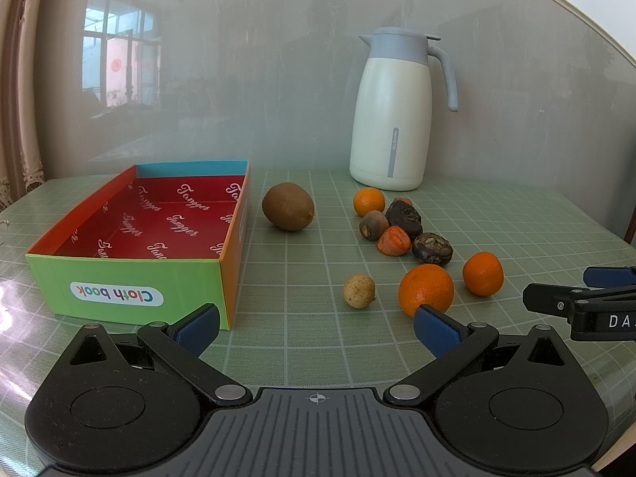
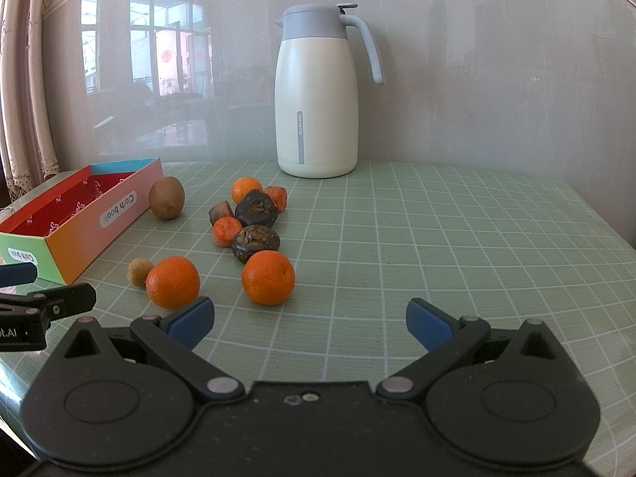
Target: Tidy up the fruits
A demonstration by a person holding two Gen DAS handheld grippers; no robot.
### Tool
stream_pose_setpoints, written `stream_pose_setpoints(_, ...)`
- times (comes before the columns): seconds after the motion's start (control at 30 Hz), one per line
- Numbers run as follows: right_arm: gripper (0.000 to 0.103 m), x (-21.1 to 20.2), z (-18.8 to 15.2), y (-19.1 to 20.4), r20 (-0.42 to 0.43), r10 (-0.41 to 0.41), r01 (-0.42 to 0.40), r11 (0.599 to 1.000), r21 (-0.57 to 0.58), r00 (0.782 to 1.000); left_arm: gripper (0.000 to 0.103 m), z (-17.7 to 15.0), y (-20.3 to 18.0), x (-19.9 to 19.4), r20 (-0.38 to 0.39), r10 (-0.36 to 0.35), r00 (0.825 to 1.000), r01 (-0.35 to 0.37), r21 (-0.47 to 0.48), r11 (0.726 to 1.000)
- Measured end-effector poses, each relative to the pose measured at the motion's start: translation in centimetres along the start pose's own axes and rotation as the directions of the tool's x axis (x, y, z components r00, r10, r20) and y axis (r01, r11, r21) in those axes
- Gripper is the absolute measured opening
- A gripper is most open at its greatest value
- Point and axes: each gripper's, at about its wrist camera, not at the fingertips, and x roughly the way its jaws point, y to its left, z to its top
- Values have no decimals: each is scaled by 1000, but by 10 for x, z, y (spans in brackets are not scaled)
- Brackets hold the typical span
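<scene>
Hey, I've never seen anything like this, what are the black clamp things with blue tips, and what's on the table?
Those are two handheld grippers, one in each of a person's hands, each carrying a camera that looks forward along its fingers. One picture is from the left gripper, the other from the right gripper. Both are open and hold nothing. On the green checked table lie a kiwi, three oranges, the nearest, a small tan fruit, some dark and orange-red pieces, an empty open box and a white jug.
</scene>
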Motion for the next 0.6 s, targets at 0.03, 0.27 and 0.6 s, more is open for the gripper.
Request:
stream_pose_setpoints(0.03, 103, 0, 0, 0, -1, 0, 0, 1000, 0, 1000, 103, 0, 0, 0, 0, 0, 1000, 0, 0, 1000)
stream_pose_setpoints(0.27, 103, 0, 0, 0, 0, 1, -1, 1000, -1, 1000, 103, 0, 0, 0, 1, 0, 1000, 0, 0, 1000)
stream_pose_setpoints(0.6, 103, -1, 0, -1, 5, -5, 5, 1000, 2, 1000, 103, 2, -2, -2, -6, -13, 1000, 13, -6, 1000)
